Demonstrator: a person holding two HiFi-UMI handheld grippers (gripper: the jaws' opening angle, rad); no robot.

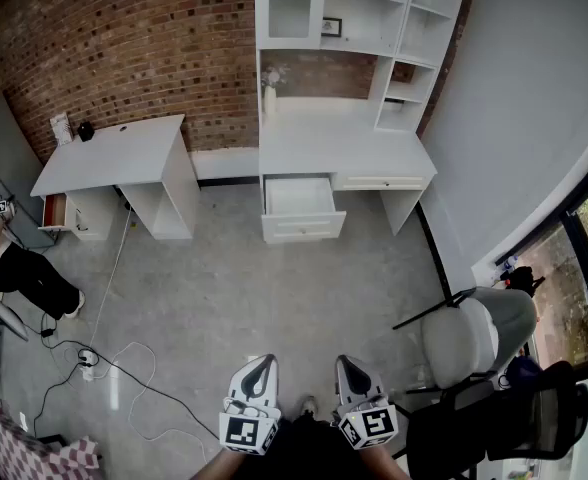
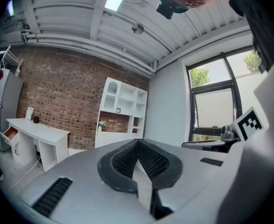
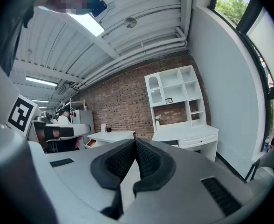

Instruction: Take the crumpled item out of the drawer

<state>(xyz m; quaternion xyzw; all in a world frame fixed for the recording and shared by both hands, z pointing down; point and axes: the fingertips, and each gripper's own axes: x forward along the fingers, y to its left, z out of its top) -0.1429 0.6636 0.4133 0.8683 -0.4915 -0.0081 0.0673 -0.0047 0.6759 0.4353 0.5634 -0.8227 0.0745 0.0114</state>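
Crumpled item can't be picked out from here. The open drawer [image 1: 304, 226] under the white desk [image 1: 344, 148] just reads as a pale box in the head view, so whatever's in it is presumably down inside and too small to tell. Both grippers sit low and close to the person, well apart from that drawer, with a lot of bare floor between. Left gripper [image 1: 264, 363] has its jaws pressed together on nothing. Same for the right gripper [image 1: 346, 363]: pads meeting at the tips, empty. So the step looks like the walk-up. Best bet is probably to come in square to the drawer front, hold the head camera on the inside till the item shows, and spread one gripper's jaws before dipping in. Power strip [image 1: 87, 359] with its cables lies off to the left, worth steering clear of
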